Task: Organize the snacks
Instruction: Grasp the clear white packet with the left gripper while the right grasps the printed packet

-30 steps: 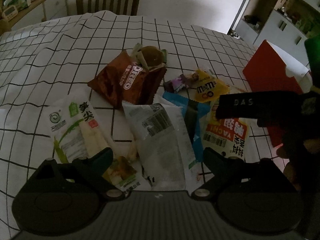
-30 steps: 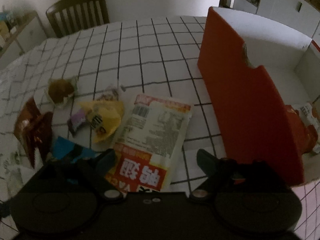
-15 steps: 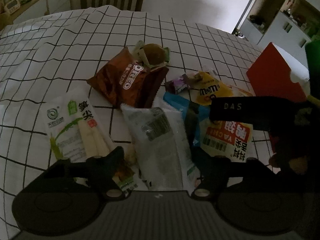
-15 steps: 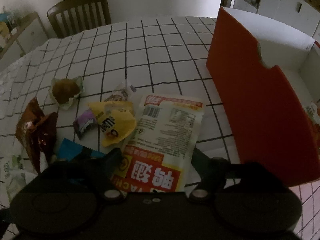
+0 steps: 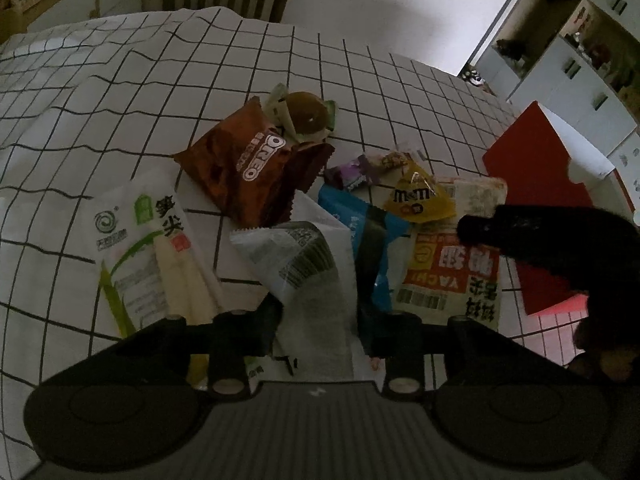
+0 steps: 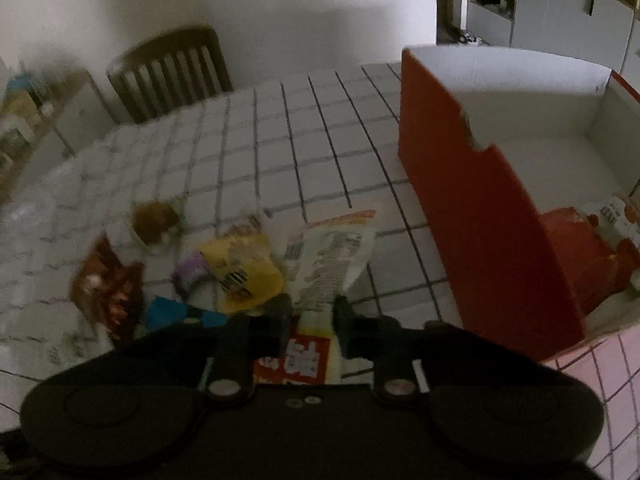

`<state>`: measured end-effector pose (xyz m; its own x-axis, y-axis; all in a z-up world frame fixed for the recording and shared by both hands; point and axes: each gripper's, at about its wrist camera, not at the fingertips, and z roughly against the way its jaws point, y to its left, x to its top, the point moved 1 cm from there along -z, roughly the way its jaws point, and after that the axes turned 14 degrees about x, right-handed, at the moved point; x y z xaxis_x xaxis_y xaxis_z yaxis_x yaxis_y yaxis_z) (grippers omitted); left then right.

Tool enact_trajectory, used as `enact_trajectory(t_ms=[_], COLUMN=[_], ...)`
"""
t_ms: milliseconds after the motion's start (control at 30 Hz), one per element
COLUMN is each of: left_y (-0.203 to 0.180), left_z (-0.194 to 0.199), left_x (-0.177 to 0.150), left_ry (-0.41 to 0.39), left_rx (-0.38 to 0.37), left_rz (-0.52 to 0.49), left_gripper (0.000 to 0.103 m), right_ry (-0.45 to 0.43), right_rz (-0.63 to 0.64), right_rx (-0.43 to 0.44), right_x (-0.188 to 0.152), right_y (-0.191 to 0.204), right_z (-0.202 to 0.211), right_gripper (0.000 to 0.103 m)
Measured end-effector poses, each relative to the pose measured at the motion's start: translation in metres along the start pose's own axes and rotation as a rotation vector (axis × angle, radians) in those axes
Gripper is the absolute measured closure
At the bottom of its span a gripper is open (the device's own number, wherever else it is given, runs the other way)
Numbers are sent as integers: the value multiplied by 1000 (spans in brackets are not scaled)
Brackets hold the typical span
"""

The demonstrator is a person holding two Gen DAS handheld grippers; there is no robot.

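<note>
Snack packs lie in a heap on the checked tablecloth [image 5: 120,92]. My left gripper [image 5: 322,320] is closing on a white pouch with a barcode [image 5: 308,268]; the pouch buckles upward between the pads. My right gripper [image 6: 312,312] is closing on the red-and-white pouch [image 6: 332,256], which is pinched and bent up off the cloth. In the left wrist view that pouch [image 5: 452,264] lies under the right gripper's dark body [image 5: 540,232]. An open red box [image 6: 480,208] stands just right of it.
An Oreo pack [image 5: 248,160], a bamboo-shoot pack [image 5: 148,252], a blue packet [image 5: 372,232], a yellow M&M's bag [image 5: 418,196], a purple sweet [image 5: 354,170] and a wrapped brown bun [image 5: 306,114] lie close by. A red packet [image 6: 580,248] sits inside the box. A chair [image 6: 172,68] stands behind the table.
Both pairs of jaws have come in from wide open onto their pouches. The white pouch and the red-and-white pouch now buckle upward, and the right gripper has risen a little.
</note>
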<state>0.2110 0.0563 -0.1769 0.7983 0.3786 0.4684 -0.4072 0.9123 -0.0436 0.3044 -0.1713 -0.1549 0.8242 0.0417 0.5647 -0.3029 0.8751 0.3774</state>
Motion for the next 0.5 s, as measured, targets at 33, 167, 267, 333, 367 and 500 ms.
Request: enact_trajectory(t_ms=[33,167,267,333,367,500], left_y=[2,6,9,9,10,10], left_z=[1,9,15,19,22,33], left_x=[0,0,0,0,-1,-3], left_ry=[-1,-13,-15,-22,-21,-21], left_rx=[-4,-18,-25,-26,-28,-45], left_rz=[3,9,10,3,2,-5], left_gripper=[65,66,66,66,66,67], right_ry=[-8,-30,-43,-44,-44,-52], right_rz=[5,20,27,34,41,49], right_rx=[6,40,40,46,46,60], right_x=[1,0,-2,-4,-6,-11], right_y=[1,4,5,4,4,3], right_z=[4,15,25,32,36,57], right_gripper=[88,97,97,97,97,97])
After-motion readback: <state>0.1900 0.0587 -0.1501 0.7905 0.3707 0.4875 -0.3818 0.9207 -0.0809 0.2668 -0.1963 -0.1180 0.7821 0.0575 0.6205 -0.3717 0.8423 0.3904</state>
